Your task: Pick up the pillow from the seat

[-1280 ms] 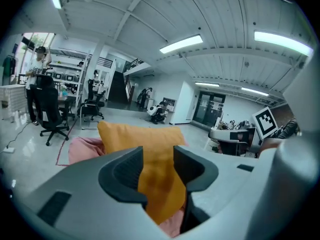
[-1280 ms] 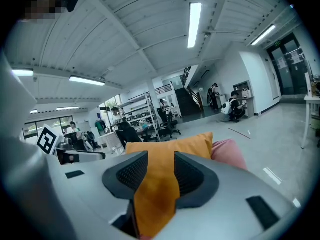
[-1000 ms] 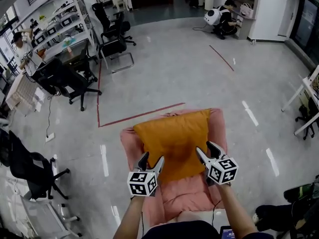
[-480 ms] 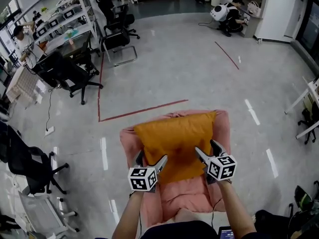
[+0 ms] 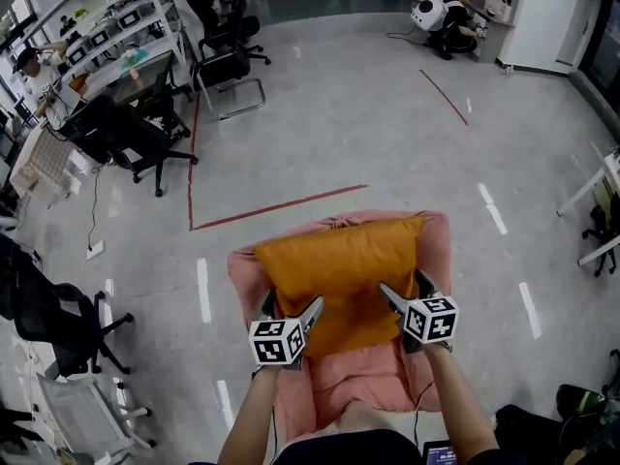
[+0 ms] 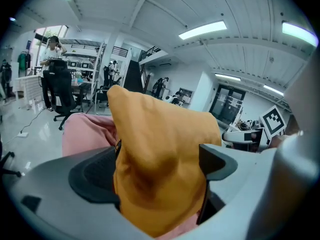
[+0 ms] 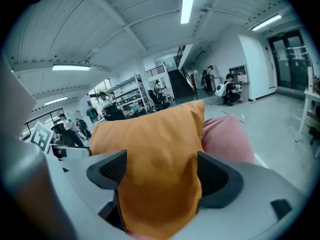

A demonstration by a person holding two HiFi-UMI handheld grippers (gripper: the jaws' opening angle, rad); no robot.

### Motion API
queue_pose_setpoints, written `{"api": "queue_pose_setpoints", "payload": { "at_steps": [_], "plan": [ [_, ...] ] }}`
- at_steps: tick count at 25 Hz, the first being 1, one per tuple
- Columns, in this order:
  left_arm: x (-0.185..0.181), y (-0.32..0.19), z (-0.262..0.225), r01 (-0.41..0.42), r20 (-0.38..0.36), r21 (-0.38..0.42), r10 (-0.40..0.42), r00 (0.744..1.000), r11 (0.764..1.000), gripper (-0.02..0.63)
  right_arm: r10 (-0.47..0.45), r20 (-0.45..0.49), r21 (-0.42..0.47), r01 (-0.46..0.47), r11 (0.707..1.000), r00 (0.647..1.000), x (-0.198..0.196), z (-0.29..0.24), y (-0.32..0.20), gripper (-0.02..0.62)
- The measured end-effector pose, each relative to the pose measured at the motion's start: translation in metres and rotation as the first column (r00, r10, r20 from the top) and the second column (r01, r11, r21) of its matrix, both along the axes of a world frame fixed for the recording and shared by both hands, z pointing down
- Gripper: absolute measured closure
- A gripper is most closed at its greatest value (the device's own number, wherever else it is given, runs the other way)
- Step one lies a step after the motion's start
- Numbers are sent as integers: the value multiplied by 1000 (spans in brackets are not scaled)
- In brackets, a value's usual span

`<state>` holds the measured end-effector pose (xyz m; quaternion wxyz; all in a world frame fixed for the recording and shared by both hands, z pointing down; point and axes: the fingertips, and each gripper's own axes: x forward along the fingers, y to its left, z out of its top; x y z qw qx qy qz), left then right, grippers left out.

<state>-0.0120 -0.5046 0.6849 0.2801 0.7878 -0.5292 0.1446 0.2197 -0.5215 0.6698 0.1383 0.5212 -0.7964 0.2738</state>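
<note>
grey polished floor [image 5: 368,124] fills most of the head view, with a red tape line [image 5: 281,206] running across it just beyond the seat. black office chairs [image 5: 131,139] and white shelving [image 5: 116,27] stand at the far left, well apart from the work.

pink seat [image 5: 438,250], soft and rounded, sits low in the middle of the head view, directly in front of the person. orange pillow [image 5: 339,264] lies on it, covering most of the cushion – pink shows around it on both sides and along the near edge.

two forearms reach in from the bottom edge, one to each near corner of the pillow.

left gripper [image 5: 293,306] is at the pillow's near left corner, its marker cube [image 5: 278,342] facing up. its jaws have just been opening and stand wide apart. the left gripper view shows orange fabric bulging up between them and filling the gap, dark ribbed pad [image 6: 95,171] beside the cloth, not clamped on it.

right gripper [image 5: 405,287] is at the near right corner, marker cube [image 5: 430,320] uppermost. its jaws have likewise just been opening and stand wide – the pillow's corner sits between them in the right gripper view, cloth lying against the pads without being squeezed.
</note>
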Motion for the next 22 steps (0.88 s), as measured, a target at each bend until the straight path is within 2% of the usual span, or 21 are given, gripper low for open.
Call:
{"api": "queue_pose_setpoints", "payload": {
  "at_steps": [10, 22],
  "plan": [
    [1, -18, 20, 16, 30, -47, -14, 999, 999, 97, 21, -16, -41, -22, 999, 1000, 22, 23, -25, 179],
    [1, -29, 27, -4, 16, -63, 5, 1000, 998, 98, -49, 9, -54, 49, 997, 999, 15, 27, -34, 183]
  ]
}}
